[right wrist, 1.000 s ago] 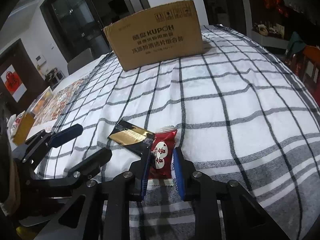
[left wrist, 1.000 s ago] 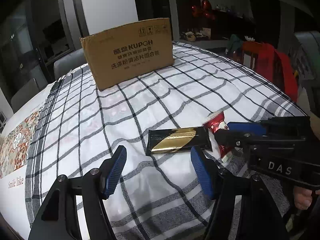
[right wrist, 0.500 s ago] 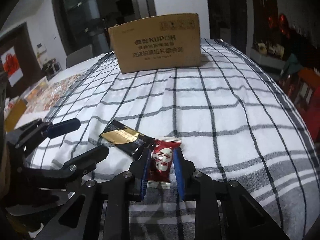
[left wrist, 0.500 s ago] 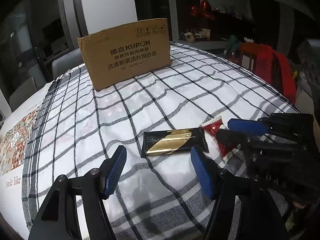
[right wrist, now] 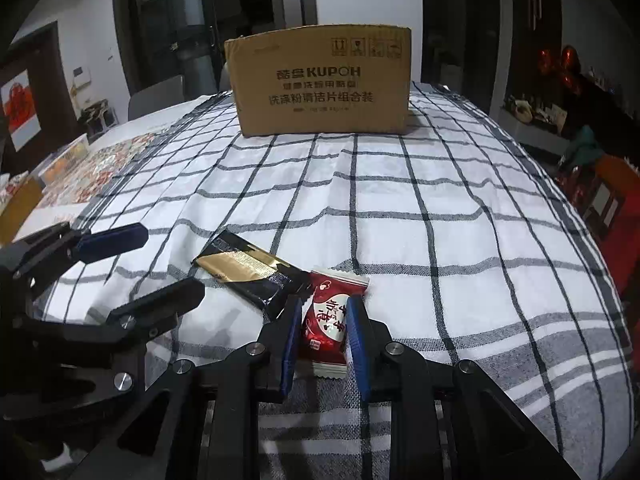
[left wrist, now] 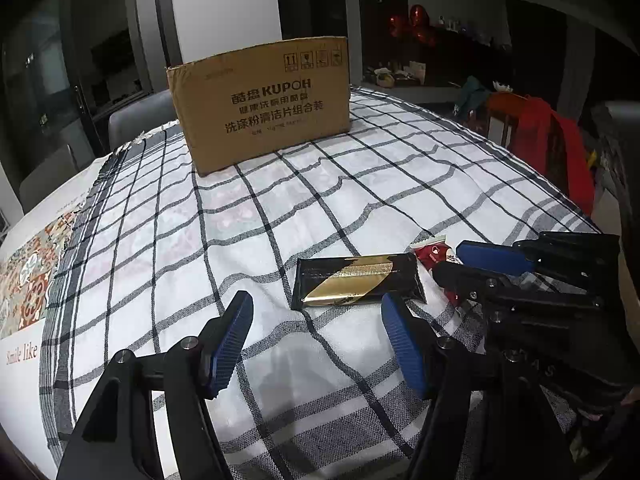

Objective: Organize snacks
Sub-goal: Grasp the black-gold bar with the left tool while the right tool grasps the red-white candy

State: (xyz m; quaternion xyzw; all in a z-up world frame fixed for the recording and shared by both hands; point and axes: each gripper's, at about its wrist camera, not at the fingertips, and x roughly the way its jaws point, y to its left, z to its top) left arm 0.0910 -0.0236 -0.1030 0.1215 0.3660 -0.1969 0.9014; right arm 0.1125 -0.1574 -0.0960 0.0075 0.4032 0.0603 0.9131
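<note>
Brown cardboard box point(right wrist: 320, 88) stands at the far end of the checked cloth point(right wrist: 460, 240) on the counter; its top cannot be seen, so its contents cannot be told. The right hand-held gripper point(right wrist: 320, 340) is clenched on a red candy packet point(right wrist: 330, 320), seemingly resting on the cloth. Just beside it lies a black and gold bar point(left wrist: 356, 284). The left hand-held gripper point(left wrist: 316, 344) is released, spread wide, near the bar.

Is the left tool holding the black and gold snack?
No, the left tool is wide open, and the black and gold snack lies on the checked cloth beyond its fingers.
</note>
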